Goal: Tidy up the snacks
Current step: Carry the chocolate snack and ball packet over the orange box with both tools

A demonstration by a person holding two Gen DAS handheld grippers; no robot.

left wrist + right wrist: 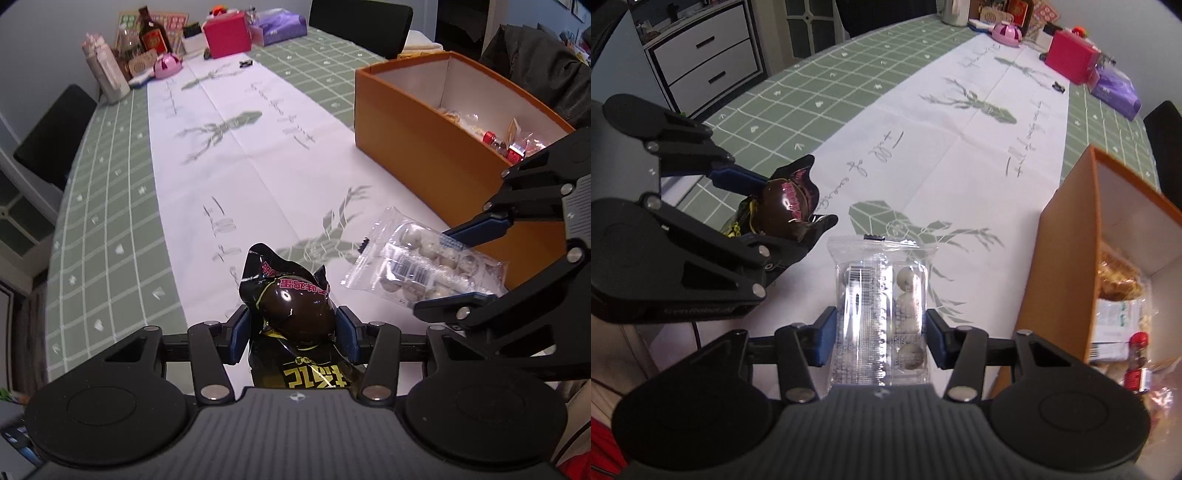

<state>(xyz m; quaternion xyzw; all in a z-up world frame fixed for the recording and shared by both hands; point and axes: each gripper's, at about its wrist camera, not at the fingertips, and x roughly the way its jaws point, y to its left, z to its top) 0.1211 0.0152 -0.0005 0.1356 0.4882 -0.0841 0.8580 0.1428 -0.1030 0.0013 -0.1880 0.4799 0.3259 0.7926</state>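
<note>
I have a snack in each tool. My left tool [291, 328] is closed part-way on a black egg packet [295, 302], its blue pads pressing the bulge of the wrapper from both sides. My right tool [881, 334] is closed part-way on a clear packet of small pale balls [882, 314], gripped across its width. Both packets hang clear of the counter [258, 155], just beside the orange box [417, 147], with the clear packet the nearer of the two to its near wall.

The box already holds several snacks: I can see golden crinkly bags, a pale printed pack and a small red-capped item [1137, 354] lying at its bottom. So I judge the sorting well under way. The stretch of counter in front of the box shows no other loose snacks in either view, so these two may be the last, though parts of the counter close to me are hidden by my tools.

What is left, as I read it, is to carry both packets over the box's rim and let them go inside. The things at the far end of the counter from the box, a red box [227, 33] and a brown bottle [153, 33] among them, look like they are not part of this job.
</note>
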